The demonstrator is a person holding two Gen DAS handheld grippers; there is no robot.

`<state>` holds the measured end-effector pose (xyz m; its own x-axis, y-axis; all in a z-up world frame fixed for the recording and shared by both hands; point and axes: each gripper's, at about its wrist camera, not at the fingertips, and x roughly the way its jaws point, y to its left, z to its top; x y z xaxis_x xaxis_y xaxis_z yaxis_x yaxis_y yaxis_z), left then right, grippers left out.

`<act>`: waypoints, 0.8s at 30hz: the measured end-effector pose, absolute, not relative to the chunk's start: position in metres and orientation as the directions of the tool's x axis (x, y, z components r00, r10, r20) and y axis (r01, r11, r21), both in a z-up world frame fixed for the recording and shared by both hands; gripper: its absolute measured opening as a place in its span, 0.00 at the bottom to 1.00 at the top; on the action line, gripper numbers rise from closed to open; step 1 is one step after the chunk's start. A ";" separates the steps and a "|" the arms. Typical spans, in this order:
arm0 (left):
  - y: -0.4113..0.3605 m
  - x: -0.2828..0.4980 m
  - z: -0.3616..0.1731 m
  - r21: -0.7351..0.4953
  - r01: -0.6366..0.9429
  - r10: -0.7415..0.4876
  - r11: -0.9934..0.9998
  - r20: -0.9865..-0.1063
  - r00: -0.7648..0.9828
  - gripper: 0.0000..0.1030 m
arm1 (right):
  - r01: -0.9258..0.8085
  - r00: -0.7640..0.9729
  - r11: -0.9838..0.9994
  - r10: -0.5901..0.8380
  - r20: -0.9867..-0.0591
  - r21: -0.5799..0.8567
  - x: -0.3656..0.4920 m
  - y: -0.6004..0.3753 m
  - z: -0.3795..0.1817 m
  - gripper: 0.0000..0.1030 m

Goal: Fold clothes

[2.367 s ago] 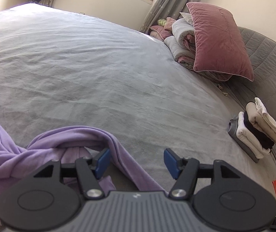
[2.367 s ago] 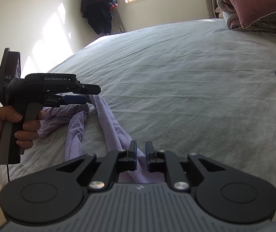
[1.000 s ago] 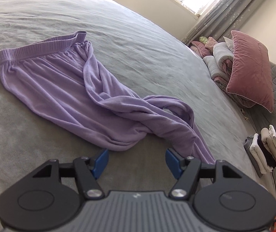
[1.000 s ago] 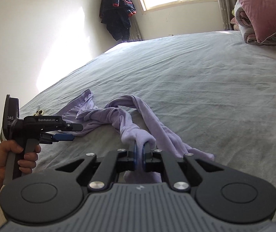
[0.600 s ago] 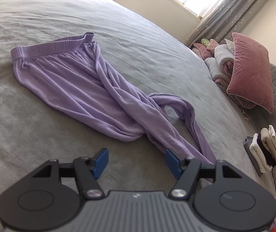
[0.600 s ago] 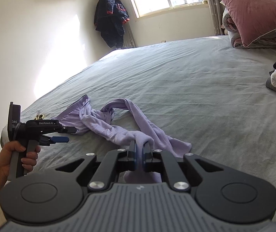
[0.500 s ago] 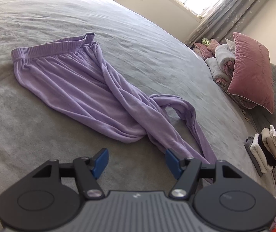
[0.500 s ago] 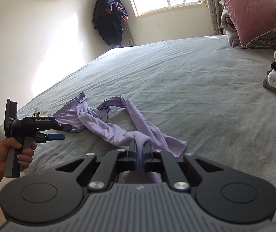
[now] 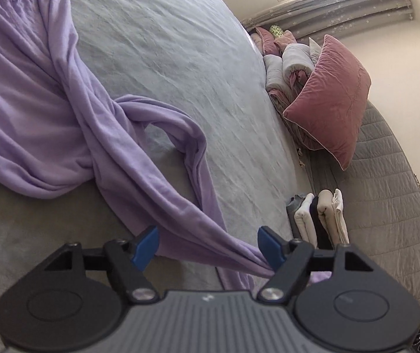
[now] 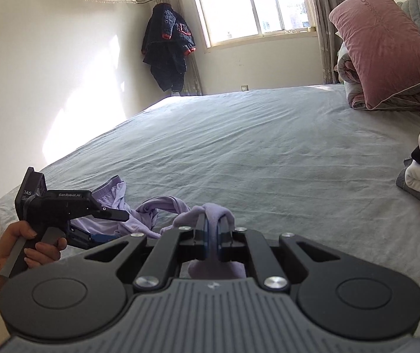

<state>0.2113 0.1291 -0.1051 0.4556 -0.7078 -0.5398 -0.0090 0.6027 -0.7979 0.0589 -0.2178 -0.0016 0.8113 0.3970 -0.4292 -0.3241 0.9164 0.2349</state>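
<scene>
The crumpled lilac knit trousers (image 9: 51, 108) lay across the left of the frame on the grey-sheeted bed (image 9: 180, 58). The right tongs (image 10: 212, 235) were clenched on a bunched trouser leg at lower centre. The left tongs (image 9: 207, 245) stood released, blue pads apart over the fabric.

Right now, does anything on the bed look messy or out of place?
Yes. The purple pants are not flat: their legs are twisted over each other and looped, one end pinched in the right gripper. The stack of folded clothes looks tidy.
</scene>
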 end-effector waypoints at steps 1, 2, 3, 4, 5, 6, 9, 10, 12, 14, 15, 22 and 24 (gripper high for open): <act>0.122 0.213 -0.108 -0.791 -0.016 -0.705 0.611 -0.553 0.444 0.73 | -0.329 0.812 0.915 0.400 -0.425 0.232 0.059 -0.218 0.001 0.07; 0.116 0.215 -0.111 -0.783 -0.027 -0.698 0.621 -0.568 0.437 0.70 | -0.334 0.813 0.914 0.402 -0.420 0.229 0.060 -0.218 0.003 0.07; 0.110 0.217 -0.114 -0.775 -0.038 -0.690 0.631 -0.583 0.429 0.61 | -0.339 0.814 0.913 0.405 -0.416 0.225 0.060 -0.217 0.006 0.07; 0.106 0.218 -0.115 -0.759 -0.045 -0.673 0.650 -0.602 0.429 0.50 | -0.345 0.815 0.912 0.409 -0.411 0.224 0.059 -0.217 0.007 0.07; 0.103 0.219 -0.116 -0.740 -0.052 -0.654 0.670 -0.622 0.430 0.23 | -0.351 0.814 0.909 0.414 -0.407 0.224 0.059 -0.217 0.008 0.07; 0.099 0.220 -0.118 -0.721 -0.058 -0.634 0.690 -0.642 0.431 0.06 | -0.355 0.813 0.908 0.418 -0.406 0.223 0.059 -0.218 0.008 0.07; 0.098 0.218 -0.101 -0.678 -0.022 -0.577 0.735 -0.642 0.504 0.04 | -0.358 0.811 0.909 0.415 -0.412 0.211 0.065 -0.218 0.006 0.07; 0.099 0.218 -0.093 -0.663 -0.008 -0.558 0.748 -0.636 0.533 0.04 | -0.355 0.813 0.912 0.409 -0.415 0.204 0.069 -0.218 0.005 0.07; 0.103 0.221 -0.070 -0.642 0.027 -0.531 0.766 -0.609 0.589 0.04 | -0.341 0.818 0.918 0.396 -0.417 0.202 0.078 -0.221 0.004 0.07; 0.105 0.227 -0.047 -0.621 0.065 -0.512 0.781 -0.577 0.637 0.04 | -0.326 0.825 0.921 0.387 -0.412 0.213 0.088 -0.225 0.003 0.07; 0.106 0.231 -0.034 -0.612 0.086 -0.507 0.787 -0.561 0.655 0.04 | -0.319 0.829 0.922 0.383 -0.407 0.218 0.092 -0.228 0.003 0.07; 0.096 0.270 0.032 -0.530 0.181 -0.469 0.829 -0.480 0.741 0.04 | -0.299 0.857 0.920 0.375 -0.352 0.254 0.123 -0.235 0.006 0.07; 0.091 0.283 0.041 -0.514 0.192 -0.461 0.836 -0.471 0.752 0.04 | -0.295 0.864 0.919 0.373 -0.339 0.260 0.134 -0.236 0.006 0.07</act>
